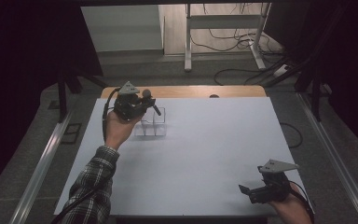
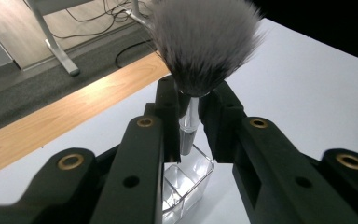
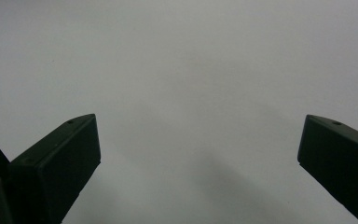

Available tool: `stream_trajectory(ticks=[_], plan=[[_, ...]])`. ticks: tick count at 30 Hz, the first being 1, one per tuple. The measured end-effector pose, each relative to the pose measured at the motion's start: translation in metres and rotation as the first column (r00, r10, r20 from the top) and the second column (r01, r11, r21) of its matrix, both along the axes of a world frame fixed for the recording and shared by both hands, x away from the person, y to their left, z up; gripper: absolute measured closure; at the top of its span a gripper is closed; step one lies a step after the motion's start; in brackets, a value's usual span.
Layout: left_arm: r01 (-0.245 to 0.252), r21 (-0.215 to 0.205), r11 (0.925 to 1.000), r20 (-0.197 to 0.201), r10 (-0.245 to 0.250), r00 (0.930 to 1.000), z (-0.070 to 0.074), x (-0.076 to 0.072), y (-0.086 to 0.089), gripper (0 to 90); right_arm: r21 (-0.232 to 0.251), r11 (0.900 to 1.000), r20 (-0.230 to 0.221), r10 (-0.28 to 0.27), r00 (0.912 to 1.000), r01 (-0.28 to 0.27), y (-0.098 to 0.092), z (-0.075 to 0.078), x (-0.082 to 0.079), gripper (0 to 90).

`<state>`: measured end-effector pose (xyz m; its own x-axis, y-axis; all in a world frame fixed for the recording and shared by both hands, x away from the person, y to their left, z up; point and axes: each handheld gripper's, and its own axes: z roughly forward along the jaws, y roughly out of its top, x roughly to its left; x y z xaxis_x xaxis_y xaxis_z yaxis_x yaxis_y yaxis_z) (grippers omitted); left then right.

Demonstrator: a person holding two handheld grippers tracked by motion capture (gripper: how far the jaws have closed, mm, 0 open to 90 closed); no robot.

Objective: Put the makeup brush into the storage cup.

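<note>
My left gripper (image 2: 189,109) is shut on the silver handle of a makeup brush (image 2: 204,44) with a fluffy grey-white head. In the high view this left gripper (image 1: 140,103) hovers at the table's far left, the brush (image 1: 147,94) tilted over a clear plastic organizer box (image 1: 153,125). The same clear box (image 2: 186,184) lies just below the jaws in the left gripper view, with the brush handle's lower end over it. My right gripper (image 1: 247,191) rests near the table's front right corner. Its jaws stand wide apart over bare white surface, with nothing between the fingers (image 3: 65,158).
The white table top (image 1: 205,149) has a wooden strip (image 1: 191,91) along its far edge. Beyond it are a grey floor, white desk legs (image 1: 187,51) and loose cables (image 1: 242,42). Dark curtains stand on both sides.
</note>
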<state>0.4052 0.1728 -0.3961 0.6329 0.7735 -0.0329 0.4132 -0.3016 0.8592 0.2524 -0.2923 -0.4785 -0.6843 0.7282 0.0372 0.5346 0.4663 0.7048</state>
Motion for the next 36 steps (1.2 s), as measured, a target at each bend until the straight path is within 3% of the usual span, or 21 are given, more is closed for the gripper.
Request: stream_trajectory(ticks=[36], plan=[[-0.016, 0.005, 0.9999, -0.08, 0.016, 0.9967, -0.045, 0.012, -0.009, 76.5, -0.028, 0.999, -0.022, 0.023, 0.9995, -0.024, 0.003, -0.003, -0.001, 0.0]])
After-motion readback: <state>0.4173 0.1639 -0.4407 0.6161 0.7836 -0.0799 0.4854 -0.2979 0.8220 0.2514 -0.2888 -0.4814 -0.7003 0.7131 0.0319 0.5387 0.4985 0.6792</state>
